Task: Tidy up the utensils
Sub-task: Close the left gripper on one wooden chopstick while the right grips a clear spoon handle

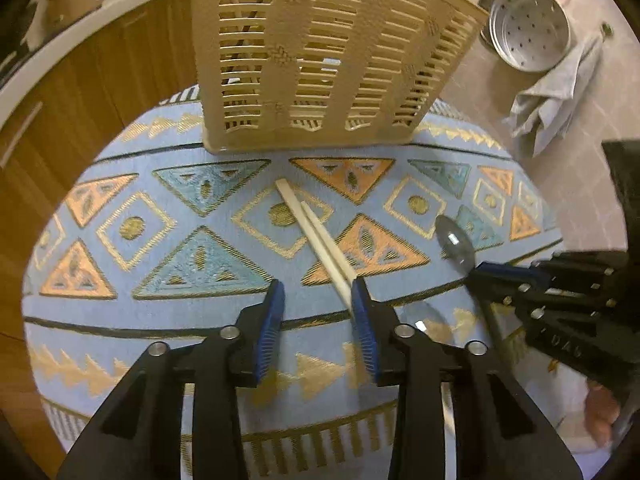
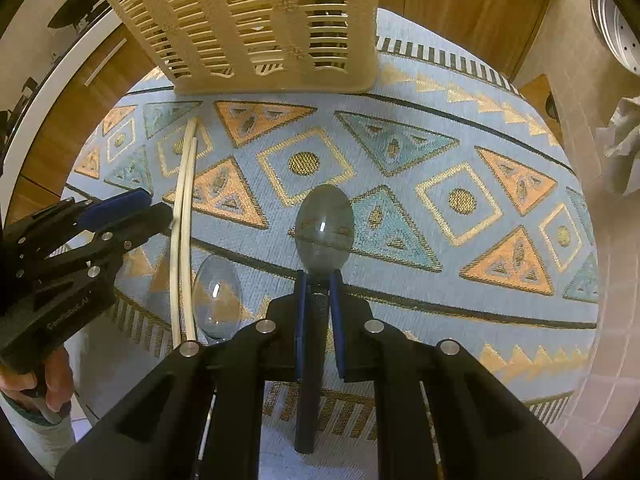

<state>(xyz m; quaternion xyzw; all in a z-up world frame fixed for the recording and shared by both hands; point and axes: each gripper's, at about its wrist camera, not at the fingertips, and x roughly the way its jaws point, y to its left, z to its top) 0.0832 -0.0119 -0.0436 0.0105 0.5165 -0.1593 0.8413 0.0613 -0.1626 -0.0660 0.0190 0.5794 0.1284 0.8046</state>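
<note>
Pick-up step in hand. Grey translucent plastic spoon (image 2: 325,228) clamped at neck by right gripper (image 2: 319,280), low over patterned blue cloth (image 2: 500,300). Pair of cream chopsticks (image 1: 318,236) lying beside one pad of left gripper (image 1: 318,292), jaws parted, nothing held. Next judged: spoon carried to cream slotted plastic basket (image 2: 256,28).

Your way ahead is walled off by the slatted basket (image 1: 320,56), standing upright at the far edge of the patterned cloth (image 1: 132,312). Between it and your tongs, the cloth lies bare to the left. The chopsticks (image 1: 320,240) slant across the middle, a clear spoon (image 2: 216,300) lies just beside them, and the right tongs (image 2: 319,280) crowd in from the right.
</note>
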